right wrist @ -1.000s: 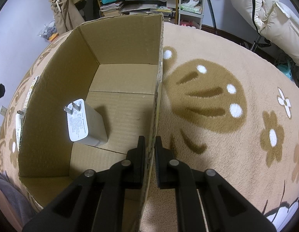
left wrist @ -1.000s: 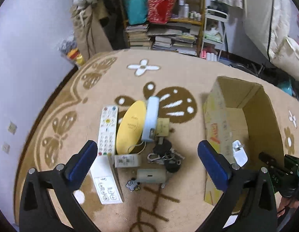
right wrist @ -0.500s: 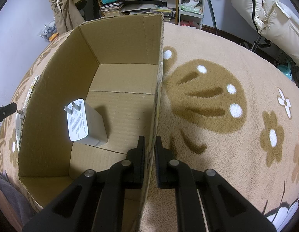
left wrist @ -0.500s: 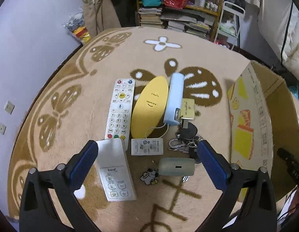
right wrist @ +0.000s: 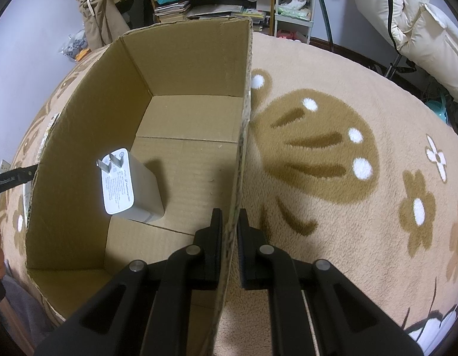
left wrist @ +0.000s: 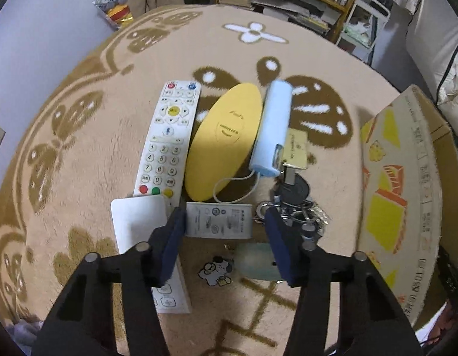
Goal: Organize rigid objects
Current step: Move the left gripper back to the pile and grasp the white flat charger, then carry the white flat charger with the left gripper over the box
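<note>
The left gripper (left wrist: pixel 224 238) hangs low over a cluster of small things on the beige carpet with brown butterfly patterns (left wrist: pixel 89 148), its blue-padded fingers (left wrist: pixel 172 244) spread partway and holding nothing; between them lies a small white rectangular charger block with printed text (left wrist: pixel 219 220), which the left pad stands just beside, though whether either pad touches it cannot be told. Nearer the camera lie a cartoon dog charm (left wrist: pixel 214 270) and a pale green rounded case (left wrist: pixel 254 259), partly hidden by the right finger. To the left sit a flat white remote with square buttons (left wrist: pixel 140 228) and, beyond it, a long white remote control with coloured buttons (left wrist: pixel 166 139). Beside that are a yellow oval case (left wrist: pixel 224 141), a light blue cylindrical power bank (left wrist: pixel 273 132) with a white cable, a gold card (left wrist: pixel 297 148) and a bunch of keys on a ring (left wrist: pixel 294 204). The open brown cardboard box (right wrist: pixel 184 74) stands to the right of the cluster. The right gripper (right wrist: pixel 230 222) is clamped on that box's near side wall, one finger inside and one outside. On the box floor rests a white wall plug adapter with two metal prongs (right wrist: pixel 125 184).
</note>
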A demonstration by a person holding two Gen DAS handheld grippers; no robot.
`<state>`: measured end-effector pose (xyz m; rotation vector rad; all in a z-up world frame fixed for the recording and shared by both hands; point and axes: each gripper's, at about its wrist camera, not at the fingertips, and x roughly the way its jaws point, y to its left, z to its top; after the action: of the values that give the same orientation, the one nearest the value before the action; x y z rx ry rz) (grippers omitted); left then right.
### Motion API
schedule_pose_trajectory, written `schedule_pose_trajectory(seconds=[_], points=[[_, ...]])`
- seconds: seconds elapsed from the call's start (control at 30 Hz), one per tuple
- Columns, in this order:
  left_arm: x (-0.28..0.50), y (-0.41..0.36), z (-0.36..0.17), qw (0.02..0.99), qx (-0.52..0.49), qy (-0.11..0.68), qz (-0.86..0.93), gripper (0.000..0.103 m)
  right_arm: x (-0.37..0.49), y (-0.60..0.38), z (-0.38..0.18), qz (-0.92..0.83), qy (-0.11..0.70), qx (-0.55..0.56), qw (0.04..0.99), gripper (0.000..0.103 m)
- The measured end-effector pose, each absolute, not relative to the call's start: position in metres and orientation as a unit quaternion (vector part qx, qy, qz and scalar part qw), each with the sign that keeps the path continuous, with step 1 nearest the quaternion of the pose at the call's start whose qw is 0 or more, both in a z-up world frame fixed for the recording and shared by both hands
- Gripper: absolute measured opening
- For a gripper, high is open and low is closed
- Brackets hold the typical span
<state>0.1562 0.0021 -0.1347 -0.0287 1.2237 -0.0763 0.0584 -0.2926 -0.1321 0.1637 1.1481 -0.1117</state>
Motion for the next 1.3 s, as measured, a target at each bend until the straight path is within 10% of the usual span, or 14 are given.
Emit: schedule_pose_trajectory(seconds=[1.3], points=[[0.109, -0.066, -0.042, 0.877, 0.05, 0.472, -0.077, 0.044, 0.058, -0.293, -0.133, -0.053, 0.542, 0.075, 0.835, 0.01]])
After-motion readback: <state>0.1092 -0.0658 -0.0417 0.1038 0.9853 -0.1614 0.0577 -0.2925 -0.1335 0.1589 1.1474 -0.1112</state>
